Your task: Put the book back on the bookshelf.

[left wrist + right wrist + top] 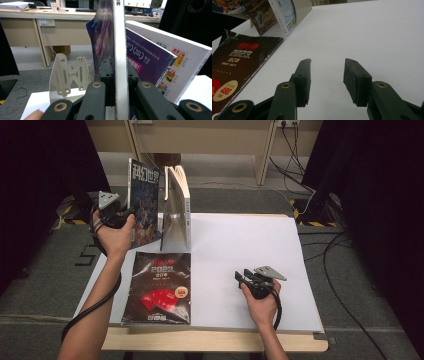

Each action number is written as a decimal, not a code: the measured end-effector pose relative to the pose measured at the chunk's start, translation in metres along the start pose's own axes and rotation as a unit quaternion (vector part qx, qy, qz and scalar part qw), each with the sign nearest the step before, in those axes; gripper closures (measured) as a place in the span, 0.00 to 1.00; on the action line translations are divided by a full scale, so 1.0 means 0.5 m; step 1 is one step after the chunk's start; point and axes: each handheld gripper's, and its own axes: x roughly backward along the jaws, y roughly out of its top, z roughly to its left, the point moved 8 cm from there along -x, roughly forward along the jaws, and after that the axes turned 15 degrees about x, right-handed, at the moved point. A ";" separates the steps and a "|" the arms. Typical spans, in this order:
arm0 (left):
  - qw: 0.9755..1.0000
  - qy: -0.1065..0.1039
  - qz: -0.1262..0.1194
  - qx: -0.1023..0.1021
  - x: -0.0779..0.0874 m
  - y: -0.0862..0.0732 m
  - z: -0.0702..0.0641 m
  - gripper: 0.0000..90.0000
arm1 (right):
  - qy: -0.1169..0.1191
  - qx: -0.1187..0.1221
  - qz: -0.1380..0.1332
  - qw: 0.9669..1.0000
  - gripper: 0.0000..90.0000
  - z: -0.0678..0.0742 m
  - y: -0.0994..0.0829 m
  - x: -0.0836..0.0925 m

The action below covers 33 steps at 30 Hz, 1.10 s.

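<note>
My left gripper (129, 213) holds a dark blue magazine (146, 205) upright at the table's far left, jaws shut on its edge. In the left gripper view the jaws (117, 75) clamp the magazine's white edge (120, 45). Just to its right stand a metal bookend (173, 222) and a thick book (182, 200) leaning against it. A black magazine (160, 287) with red print lies flat in front of them. My right gripper (243, 279) rests low over the white tabletop (240, 245), open, with nothing between its jaws (327, 80).
In the left gripper view the bookend (67, 77) is left of the held magazine, and a purple-covered book (147, 62) and a white one (182, 62) lean at the right. The black magazine (239, 65) lies left of the right jaws. Cables run over the floor (330, 245).
</note>
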 end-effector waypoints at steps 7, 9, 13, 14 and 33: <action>1.000 0.004 -0.007 0.003 -0.012 0.008 -0.001 0.91 | -0.001 0.007 -0.002 1.000 0.64 -0.006 0.000 0.000; 1.000 0.007 -0.006 0.005 -0.016 0.010 -0.001 0.91 | -0.002 0.006 -0.002 1.000 0.64 -0.006 0.000 0.000; 1.000 0.008 -0.003 0.007 -0.028 0.010 -0.005 0.91 | -0.001 0.000 -0.003 1.000 0.64 -0.006 0.001 0.000; 1.000 0.008 -0.003 0.006 -0.031 0.010 -0.006 0.91 | -0.002 0.003 -0.004 1.000 0.64 -0.007 0.001 0.000; 1.000 0.020 -0.013 -0.005 -0.082 0.018 -0.015 0.91 | 0.001 0.001 0.000 1.000 0.64 -0.007 -0.004 -0.002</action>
